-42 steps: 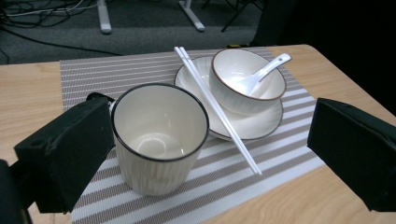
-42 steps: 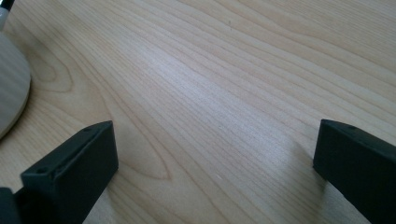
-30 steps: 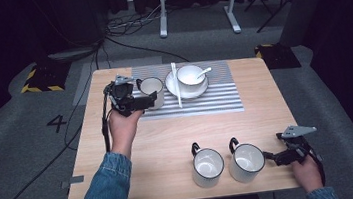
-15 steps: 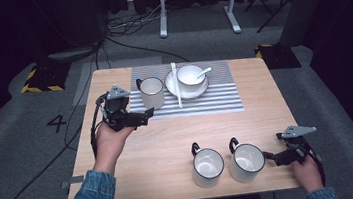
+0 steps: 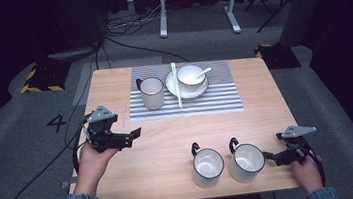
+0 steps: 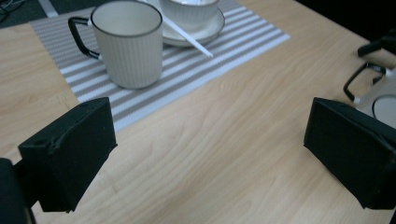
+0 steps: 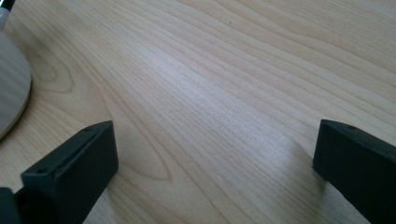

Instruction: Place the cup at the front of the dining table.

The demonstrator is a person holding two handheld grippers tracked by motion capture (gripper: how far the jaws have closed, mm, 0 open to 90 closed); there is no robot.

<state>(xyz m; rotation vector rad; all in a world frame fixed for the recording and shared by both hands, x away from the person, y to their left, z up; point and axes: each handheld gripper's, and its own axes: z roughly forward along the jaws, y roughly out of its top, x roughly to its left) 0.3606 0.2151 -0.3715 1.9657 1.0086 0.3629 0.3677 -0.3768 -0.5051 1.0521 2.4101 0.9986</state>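
Observation:
A white ribbed mug (image 5: 152, 92) (image 6: 128, 42) with a black handle stands upright on the striped placemat (image 5: 215, 102), left of a plate (image 5: 173, 86) that carries a bowl (image 5: 190, 75) with a spoon. A white stick (image 5: 176, 87) lies across the plate's left edge. My left gripper (image 5: 131, 137) (image 6: 210, 154) hovers open over bare wood, well short of the mug, nothing between its jaws. Two more white mugs (image 5: 208, 166) (image 5: 246, 161) stand near the front edge. My right gripper (image 5: 271, 158) (image 7: 215, 168) is open just right of the right-hand mug (image 7: 11, 84), apart from it.
The wooden table (image 5: 262, 115) has bare room in its middle and along the left side. Cables trail off the left edge to the floor. A metal stand (image 5: 196, 4) is behind the table, and the front edge lies close to both near mugs.
My left gripper has drawn back from the mug on the placemat toward the front left, leaving the mug standing there. The right gripper and the two near mugs have not moved.

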